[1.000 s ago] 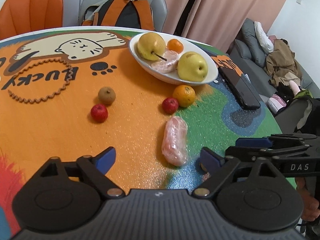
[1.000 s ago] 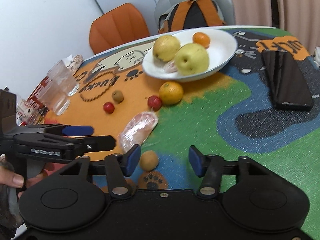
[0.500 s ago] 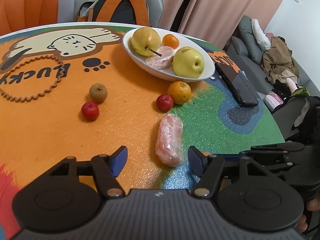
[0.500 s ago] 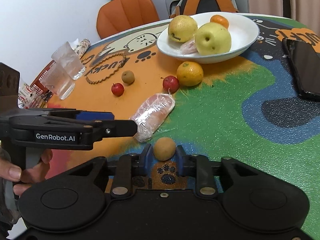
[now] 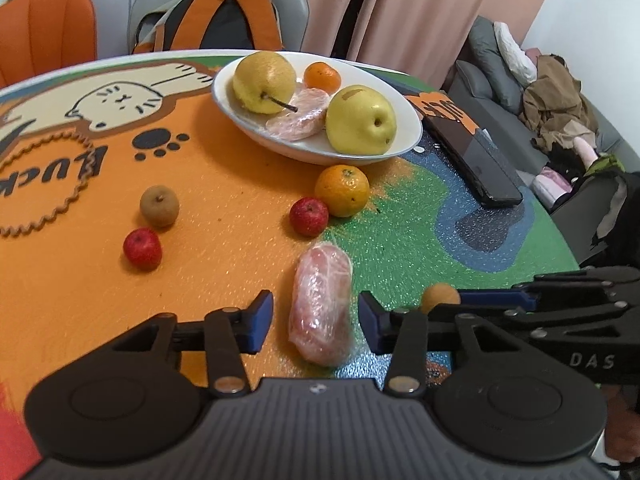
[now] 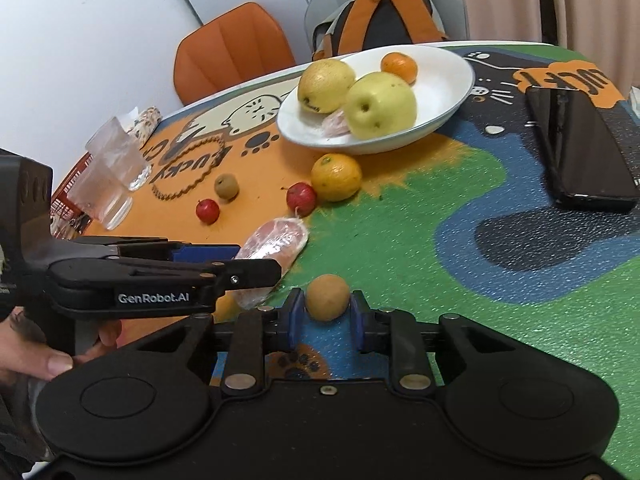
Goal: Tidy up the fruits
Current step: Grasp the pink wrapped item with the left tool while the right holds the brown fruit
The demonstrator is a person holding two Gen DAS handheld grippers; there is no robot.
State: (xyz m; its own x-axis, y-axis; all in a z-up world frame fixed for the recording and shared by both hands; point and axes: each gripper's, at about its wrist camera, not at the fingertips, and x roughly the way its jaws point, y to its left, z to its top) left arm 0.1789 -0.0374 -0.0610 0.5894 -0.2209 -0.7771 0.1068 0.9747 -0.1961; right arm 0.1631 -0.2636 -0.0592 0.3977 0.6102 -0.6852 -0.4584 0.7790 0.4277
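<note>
My right gripper [image 6: 323, 316] is shut on a small tan round fruit [image 6: 327, 297], lifted just above the table; it also shows in the left wrist view [image 5: 439, 297]. My left gripper [image 5: 316, 322] is open, its fingers on either side of a plastic-wrapped pink fruit piece [image 5: 321, 306], not touching it. A white bowl [image 5: 404, 114] holds two yellow pears, a small orange and a wrapped piece. On the table lie an orange [image 5: 342, 190], two small red fruits [image 5: 309, 216] [image 5: 142, 248] and a brown fruit [image 5: 159, 205].
A black phone [image 6: 576, 148] lies on the table's right side. Two clear plastic cups [image 6: 110, 174] stand at the left edge. An orange chair [image 6: 232, 52] and a grey chair with a backpack [image 6: 380, 16] stand behind the table.
My right gripper closed on the tan fruit and raised it slightly. My left gripper moved forward around the wrapped piece and narrowed its opening.
</note>
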